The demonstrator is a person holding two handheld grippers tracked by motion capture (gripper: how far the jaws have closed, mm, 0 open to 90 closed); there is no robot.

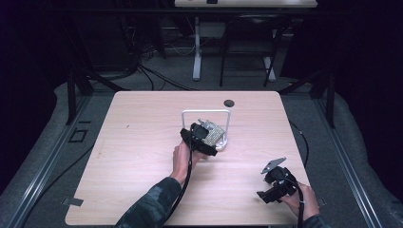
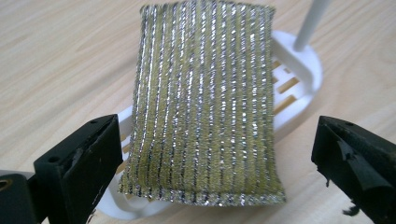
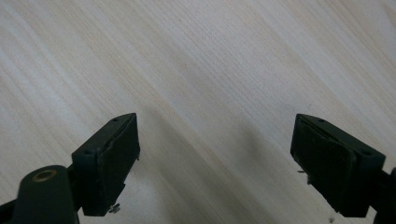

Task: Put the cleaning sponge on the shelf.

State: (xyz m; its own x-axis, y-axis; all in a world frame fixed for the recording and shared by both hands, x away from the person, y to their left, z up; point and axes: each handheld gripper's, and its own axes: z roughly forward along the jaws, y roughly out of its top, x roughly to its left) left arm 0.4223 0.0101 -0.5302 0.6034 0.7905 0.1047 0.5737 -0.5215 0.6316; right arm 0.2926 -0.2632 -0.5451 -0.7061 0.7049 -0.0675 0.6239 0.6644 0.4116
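Observation:
A yellow-green scouring pad with silver threads (image 2: 205, 102) lies on a white slotted soap dish (image 2: 299, 79). In the high view the pad (image 1: 214, 131) and dish (image 1: 223, 142) sit near the table's middle, under a white wire frame (image 1: 206, 112). My left gripper (image 2: 215, 168) is open, its jaws wide on either side of the pad's near end and clear of it. The same gripper (image 1: 202, 137) is held just left of the dish. My right gripper (image 3: 215, 163) is open over bare wood, nothing between its jaws, and it sits near the front right (image 1: 275, 183).
The light wooden table (image 1: 142, 156) has a dark round hole (image 1: 229, 102) near its far edge. Beyond the table stand desk legs and cables on a grey floor. A white rod (image 2: 310, 23) rises from the dish's far end.

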